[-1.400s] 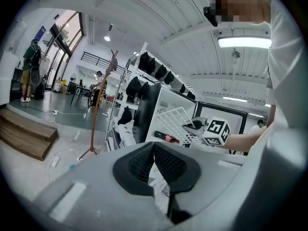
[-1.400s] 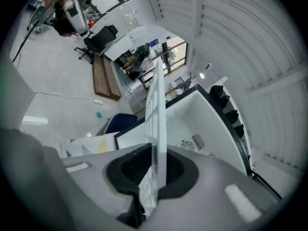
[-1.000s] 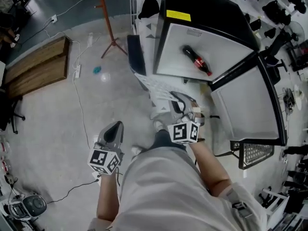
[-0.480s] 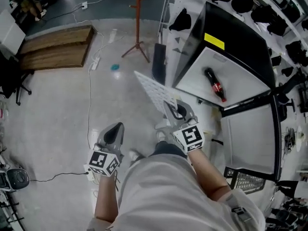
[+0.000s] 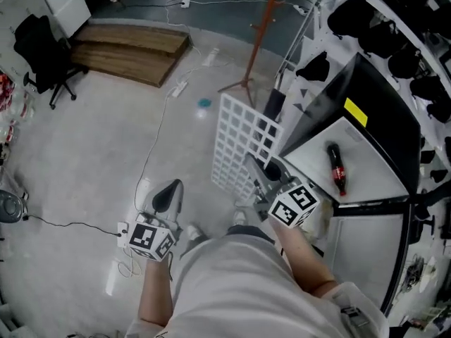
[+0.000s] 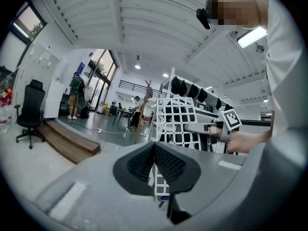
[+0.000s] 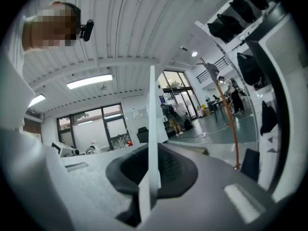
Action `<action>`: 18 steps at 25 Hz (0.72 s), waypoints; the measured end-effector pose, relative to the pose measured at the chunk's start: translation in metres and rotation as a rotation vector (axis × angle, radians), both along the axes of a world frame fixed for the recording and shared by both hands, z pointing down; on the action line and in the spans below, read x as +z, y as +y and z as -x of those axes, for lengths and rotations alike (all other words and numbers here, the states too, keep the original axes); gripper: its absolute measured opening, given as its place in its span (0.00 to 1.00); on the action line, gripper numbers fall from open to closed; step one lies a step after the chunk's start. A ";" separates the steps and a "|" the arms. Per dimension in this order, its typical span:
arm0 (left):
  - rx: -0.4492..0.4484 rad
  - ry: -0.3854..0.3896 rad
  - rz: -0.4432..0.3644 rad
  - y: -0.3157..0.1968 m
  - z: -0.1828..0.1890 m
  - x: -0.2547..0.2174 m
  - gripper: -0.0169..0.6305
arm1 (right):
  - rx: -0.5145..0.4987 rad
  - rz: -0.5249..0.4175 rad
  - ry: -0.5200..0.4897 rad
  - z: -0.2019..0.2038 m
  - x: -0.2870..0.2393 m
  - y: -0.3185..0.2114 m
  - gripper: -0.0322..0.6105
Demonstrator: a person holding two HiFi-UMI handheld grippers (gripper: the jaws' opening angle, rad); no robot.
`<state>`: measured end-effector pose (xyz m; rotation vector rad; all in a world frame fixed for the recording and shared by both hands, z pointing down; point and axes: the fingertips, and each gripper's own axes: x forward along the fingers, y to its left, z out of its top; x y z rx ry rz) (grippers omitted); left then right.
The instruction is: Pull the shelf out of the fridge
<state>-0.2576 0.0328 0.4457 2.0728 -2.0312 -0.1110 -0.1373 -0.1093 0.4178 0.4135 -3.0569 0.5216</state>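
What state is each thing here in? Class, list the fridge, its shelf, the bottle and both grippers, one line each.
fridge, door swung open
shelf, out of the fridge, held on edge above the floor
bottle, lying on its side on a white surface of the fridge
right gripper, shut on the shelf's edge
left gripper, shut, empty, clear of the shelf
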 end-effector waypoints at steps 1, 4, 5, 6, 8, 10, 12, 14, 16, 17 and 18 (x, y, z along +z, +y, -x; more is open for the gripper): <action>-0.022 -0.002 -0.002 0.003 0.003 -0.002 0.04 | -0.028 0.030 -0.025 0.005 -0.003 0.001 0.09; -0.085 -0.012 -0.005 0.015 0.013 -0.007 0.04 | -0.112 0.105 -0.074 0.022 -0.008 0.006 0.09; -0.107 -0.015 -0.006 0.019 0.016 -0.010 0.04 | -0.138 0.118 -0.080 0.028 -0.008 0.008 0.09; -0.129 -0.018 -0.008 0.024 0.020 -0.012 0.04 | -0.162 0.125 -0.085 0.033 -0.009 0.011 0.09; -0.172 -0.024 -0.012 0.033 0.028 -0.016 0.04 | -0.204 0.128 -0.094 0.044 -0.011 0.017 0.09; -0.208 -0.026 -0.014 0.041 0.033 -0.019 0.04 | -0.234 0.128 -0.100 0.052 -0.012 0.022 0.09; -0.239 -0.028 -0.011 0.049 0.038 -0.023 0.04 | -0.259 0.132 -0.102 0.059 -0.013 0.028 0.09; -0.264 -0.032 -0.011 0.058 0.044 -0.025 0.04 | -0.283 0.135 -0.104 0.067 -0.016 0.034 0.09; -0.284 -0.036 -0.014 0.065 0.048 -0.025 0.04 | -0.302 0.132 -0.102 0.073 -0.017 0.039 0.09; -0.293 -0.037 -0.014 0.067 0.049 -0.025 0.04 | -0.310 0.129 -0.100 0.075 -0.017 0.040 0.09; -0.301 -0.038 -0.013 0.069 0.050 -0.025 0.04 | -0.316 0.127 -0.099 0.076 -0.016 0.041 0.09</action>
